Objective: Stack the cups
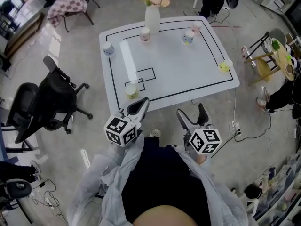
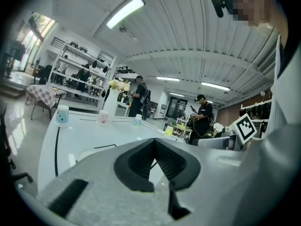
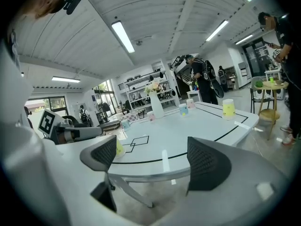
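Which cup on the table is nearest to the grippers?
The yellow cup at the table's near edge, just ahead of the left gripper. The other cups stand farther off, toward the far and right sides.

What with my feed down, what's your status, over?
Left hand-held gripper shut, right hand-held gripper open, both empty. Six cups scattered, unstacked. Vase at far edge.
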Tool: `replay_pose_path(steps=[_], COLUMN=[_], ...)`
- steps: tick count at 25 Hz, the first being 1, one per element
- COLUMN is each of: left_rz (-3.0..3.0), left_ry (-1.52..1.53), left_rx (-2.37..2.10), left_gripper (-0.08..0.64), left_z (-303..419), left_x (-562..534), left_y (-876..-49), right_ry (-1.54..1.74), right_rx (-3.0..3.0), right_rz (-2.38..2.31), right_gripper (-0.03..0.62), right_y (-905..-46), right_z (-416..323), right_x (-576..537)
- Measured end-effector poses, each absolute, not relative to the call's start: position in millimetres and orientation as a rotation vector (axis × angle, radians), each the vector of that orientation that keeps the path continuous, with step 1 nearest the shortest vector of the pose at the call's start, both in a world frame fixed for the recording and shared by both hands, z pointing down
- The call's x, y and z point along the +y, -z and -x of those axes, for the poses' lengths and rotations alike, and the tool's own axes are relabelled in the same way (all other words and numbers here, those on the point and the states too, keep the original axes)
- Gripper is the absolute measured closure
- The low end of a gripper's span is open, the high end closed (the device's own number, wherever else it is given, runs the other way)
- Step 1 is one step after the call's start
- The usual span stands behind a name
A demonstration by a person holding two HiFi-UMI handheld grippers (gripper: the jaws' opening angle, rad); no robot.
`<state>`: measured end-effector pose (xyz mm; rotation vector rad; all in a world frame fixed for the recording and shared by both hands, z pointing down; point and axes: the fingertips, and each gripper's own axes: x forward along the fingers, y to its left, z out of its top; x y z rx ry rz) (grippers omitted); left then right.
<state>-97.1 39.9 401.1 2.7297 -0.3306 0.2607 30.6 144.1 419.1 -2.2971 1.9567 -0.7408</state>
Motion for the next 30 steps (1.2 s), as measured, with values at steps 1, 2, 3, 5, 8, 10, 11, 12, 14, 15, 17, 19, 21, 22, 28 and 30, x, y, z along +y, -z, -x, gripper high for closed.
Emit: replay_pose_path(steps=[1,2,3,5,8,10,11,12,14,15,17,19,21,22,28,30], left_rz=[-2.71,-2.692,-2.68,-2.675,-2.68,-2.679,-2.676,-2.671,-2.664,-2.662,-2.658,-2.651,-2.637,-2.628,-2.571,-2.553], left_ry=[-0.25,-0.238,-0.23,-0.23,-0.235,-0.238,-0.239,-0.237,-0.225,-0.217,-0.203,-0.19,-0.176,-0.169,-0.146,-0.148], left_rx=[-0.339,-0.347,-0.354,-0.362,-0.374,-0.395,-0.407,-0.418,-0.447,-0.47,-0.534,-0.603,-0.67,-0.703,-0.879,-0.931], left_gripper=[0.563,0.563,0.563,0.563,0.563,0.563,0.563,0.563,0.563,0.563,0.563,0.563,0.563,0.563,0.563,0.563], left_z=[97,96,96,95,89,86,85,83,80,79,78,76,74,73,69,68], left_x=[35,31,28,24,18,13,11,9,3,-1,-14,-28,-40,-45,-72,-80], left_y=[-401,-400,-399,-399,-399,-400,-400,-398,-394,-392,-388,-384,-380,-379,-379,-379], right_ry=[0.745,0.749,0.75,0.748,0.738,0.737,0.737,0.735,0.726,0.725,0.726,0.722,0.721,0.722,0.724,0.703], right_rx=[1.965,1.976,1.989,2.02,2.059,2.088,2.106,2.127,2.177,2.206,2.266,2.328,2.391,2.422,2.596,2.625], right_rz=[2.292,2.287,2.28,2.265,2.24,2.217,2.204,2.193,2.171,2.157,2.118,2.078,2.035,2.01,1.83,1.786], right_gripper=[0.123,0.123,0.123,0.123,0.124,0.124,0.124,0.124,0.124,0.124,0.126,0.126,0.126,0.126,0.126,0.126], right_y=[-420,-420,-419,-418,-414,-411,-409,-408,-404,-402,-399,-396,-393,-392,-388,-380], right_z=[-32,-33,-34,-36,-42,-48,-51,-54,-63,-67,-73,-80,-86,-89,-87,-89], right_x=[138,133,128,120,105,93,87,80,65,55,36,15,-7,-17,-74,-92])
